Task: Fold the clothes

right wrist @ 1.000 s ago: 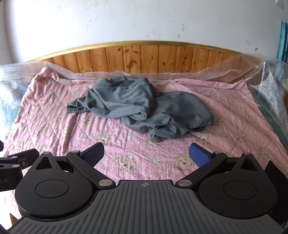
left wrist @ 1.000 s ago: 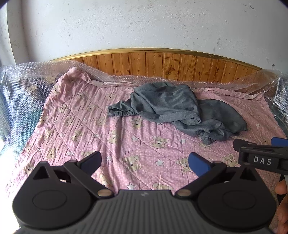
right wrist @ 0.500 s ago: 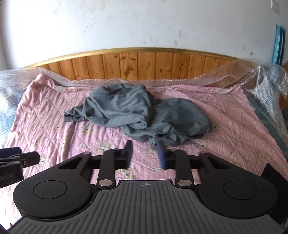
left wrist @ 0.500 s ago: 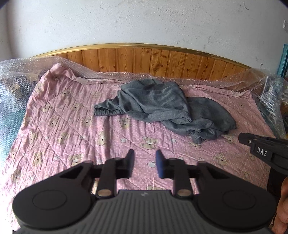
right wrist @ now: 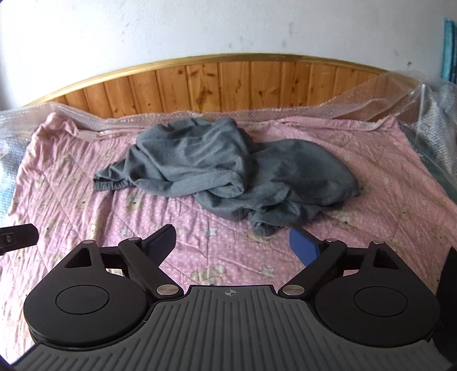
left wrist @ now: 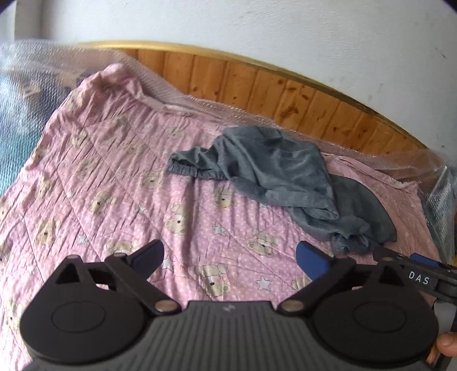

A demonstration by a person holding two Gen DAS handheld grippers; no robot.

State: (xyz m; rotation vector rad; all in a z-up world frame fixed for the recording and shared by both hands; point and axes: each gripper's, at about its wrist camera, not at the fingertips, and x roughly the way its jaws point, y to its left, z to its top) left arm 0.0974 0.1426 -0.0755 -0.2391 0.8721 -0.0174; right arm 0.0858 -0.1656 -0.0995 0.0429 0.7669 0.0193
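Two hand-held grippers hover low over a bed, both with their blue-padded fingers spread wide and nothing between them. The left gripper [left wrist: 230, 256] hangs above the pink quilt [left wrist: 114, 177], on the near side of the grey garment [left wrist: 280, 174] and well short of it. The right gripper [right wrist: 231, 242] sits closer to that garment, its right fingertip [right wrist: 302, 247] just short of the garment's nearest bunched edge, not touching. The grey garment lies crumpled in a loose heap on the quilt, with an elastic-gathered edge trailing out to its left side. The quilt, printed with teddy bears and stars, spreads out all around the garment. Beyond the garment runs a strip of bubble wrap [right wrist: 285, 114], then a wooden headboard [right wrist: 228, 82] with a gold rim, and a white wall [right wrist: 200, 25] behind that.
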